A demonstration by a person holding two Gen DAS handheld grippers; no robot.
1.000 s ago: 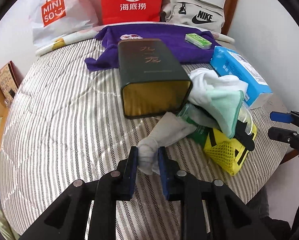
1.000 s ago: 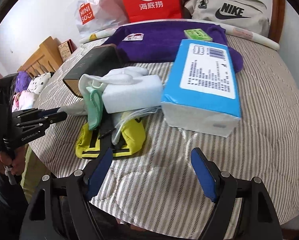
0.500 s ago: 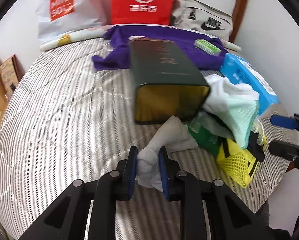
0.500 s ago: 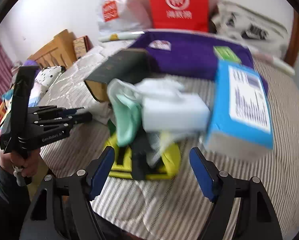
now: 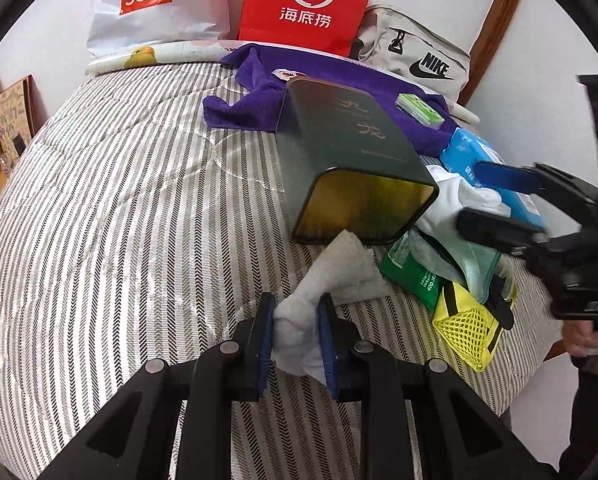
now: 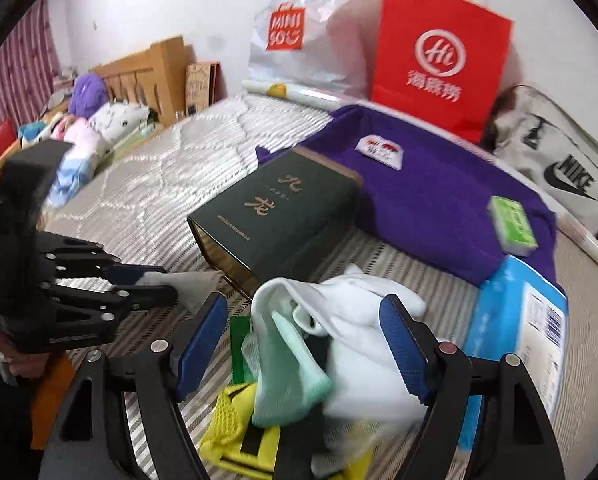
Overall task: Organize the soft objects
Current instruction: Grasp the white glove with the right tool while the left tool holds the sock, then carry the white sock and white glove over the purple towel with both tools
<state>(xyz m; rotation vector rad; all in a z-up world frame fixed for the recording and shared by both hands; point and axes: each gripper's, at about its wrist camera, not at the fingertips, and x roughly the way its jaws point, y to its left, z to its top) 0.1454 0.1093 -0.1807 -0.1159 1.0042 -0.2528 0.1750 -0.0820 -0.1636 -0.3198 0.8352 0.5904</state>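
Left hand-held gripper (image 5: pixel 297 330) pinches white sock (image 5: pixel 331 276) beside dark tin (image 5: pixel 351 168).

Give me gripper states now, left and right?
Left gripper: shut on the grey-white sock.
Right gripper: open, holding nothing, over the pile of soft items.

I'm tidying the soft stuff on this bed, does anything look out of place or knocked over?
Yes. The dark green tin lies tipped on its side on the striped bed cover, open end facing the left gripper, which is pinching a white cloth. Beside it, white socks and a yellow mesh pouch sit in a jumbled heap.
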